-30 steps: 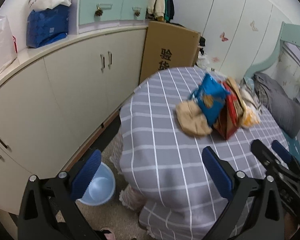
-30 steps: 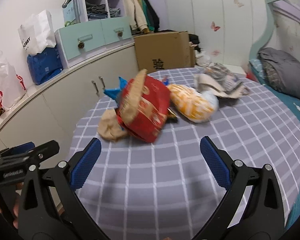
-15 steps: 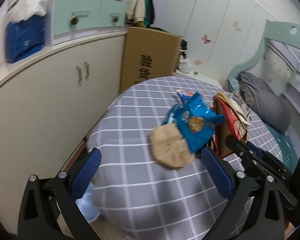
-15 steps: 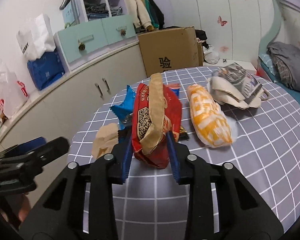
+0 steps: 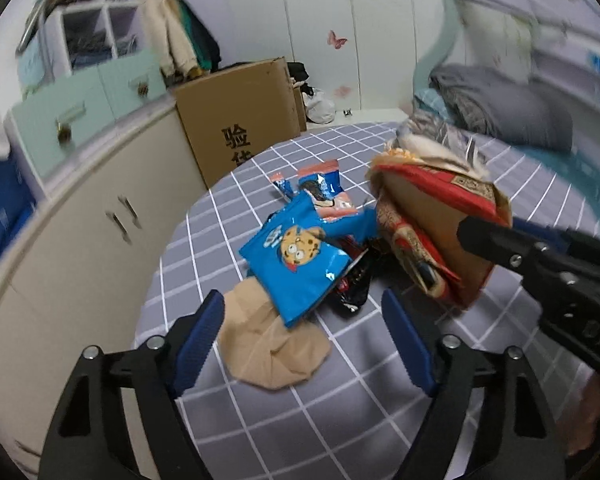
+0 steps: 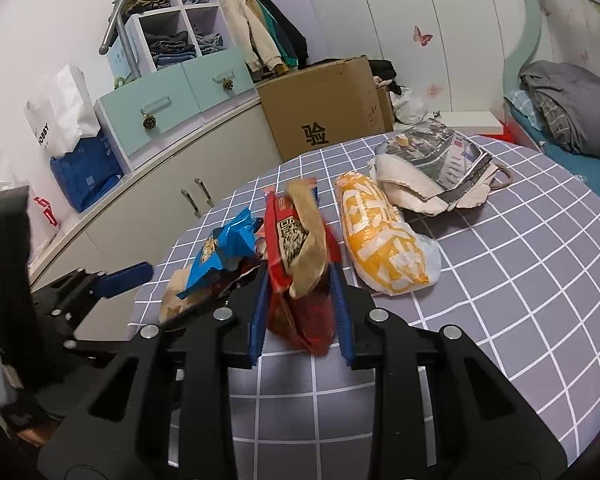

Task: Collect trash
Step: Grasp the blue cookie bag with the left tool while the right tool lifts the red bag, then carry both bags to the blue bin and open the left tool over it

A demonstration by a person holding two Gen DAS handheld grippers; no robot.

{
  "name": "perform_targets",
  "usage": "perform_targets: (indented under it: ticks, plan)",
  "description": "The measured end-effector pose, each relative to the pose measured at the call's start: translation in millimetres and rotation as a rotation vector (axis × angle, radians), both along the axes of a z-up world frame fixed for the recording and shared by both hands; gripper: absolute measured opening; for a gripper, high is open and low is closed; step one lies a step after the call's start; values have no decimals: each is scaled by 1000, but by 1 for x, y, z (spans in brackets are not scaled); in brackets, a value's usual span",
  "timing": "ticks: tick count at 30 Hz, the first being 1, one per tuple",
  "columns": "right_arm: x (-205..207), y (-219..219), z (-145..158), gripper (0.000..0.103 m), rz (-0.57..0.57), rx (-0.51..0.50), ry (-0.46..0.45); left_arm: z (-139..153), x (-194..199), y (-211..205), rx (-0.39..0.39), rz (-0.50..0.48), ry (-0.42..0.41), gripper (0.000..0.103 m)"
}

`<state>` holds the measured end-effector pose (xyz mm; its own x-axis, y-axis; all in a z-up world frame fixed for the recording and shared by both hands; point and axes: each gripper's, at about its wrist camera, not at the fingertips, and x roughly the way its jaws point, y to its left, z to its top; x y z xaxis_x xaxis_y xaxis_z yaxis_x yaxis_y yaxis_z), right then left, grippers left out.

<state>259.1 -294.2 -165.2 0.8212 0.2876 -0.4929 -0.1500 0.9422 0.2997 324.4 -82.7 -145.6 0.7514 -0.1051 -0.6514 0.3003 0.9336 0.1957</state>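
Grey checked cloth covers the round bench (image 6: 540,280), which stands beside cream cupboards and a cardboard box (image 6: 324,112) in a bedroom. A second ago both tools hung spread above the litter; half a second ago the right tool (image 6: 300,312) had closed round the red snack bag (image 6: 296,248), and now it still grips that bag, blue pads pressed on either side of its lower part, the bag upright with a brown paper piece (image 6: 308,240) sticking from its top. The left tool (image 5: 304,340) has come in closer over the bench since then and hangs with its jaws spread wide, holding nothing, just above the tan paper bag (image 5: 268,348) and the blue cookie packet (image 5: 296,264) that lies partly on it. A dark wrapper (image 5: 352,288) shows under the blue packet. To the right of the red bag, a yellow plastic bag (image 6: 384,240) lies on the cloth, and beyond it a crumpled paper bag with printed pictures (image 6: 432,172). The blue bucket seen a second ago on the floor is out of view.
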Motion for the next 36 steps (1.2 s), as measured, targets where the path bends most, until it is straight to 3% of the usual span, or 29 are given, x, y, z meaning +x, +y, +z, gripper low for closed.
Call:
perform_targets:
  ticks: [3, 7, 9, 11, 12, 23, 27, 32, 36]
  plan:
    - [1, -1, 0, 29, 6, 9, 3, -2, 7, -4, 13, -5, 5, 73]
    - [0, -1, -1, 28, 13, 6, 2, -7, 16, -4, 3, 1, 44, 54]
    - [0, -1, -1, 28, 14, 2, 1, -8, 21, 1, -30, 0, 70, 41]
    - [-1, -1, 0, 28, 12, 0, -4, -7, 20, 5, -59, -8, 87, 10]
    - [-1, -1, 0, 28, 9, -3, -6, -5, 19, 7, -71, -5, 83, 3]
    - [-42, 2, 26, 27, -29, -17, -100, 55, -36, 50, -354, -31, -60, 0]
    - [-64, 15, 46, 27, -7, -13, -144, 71, -69, 77, -418, -11, -107, 0]
    - [-86, 56, 61, 27, 88, -11, -171, 70, -108, 132, -487, 82, -122, 0]
    - [-93, 110, 55, 27, 201, -27, -147, 52, -129, 186, -526, 189, -100, 0]
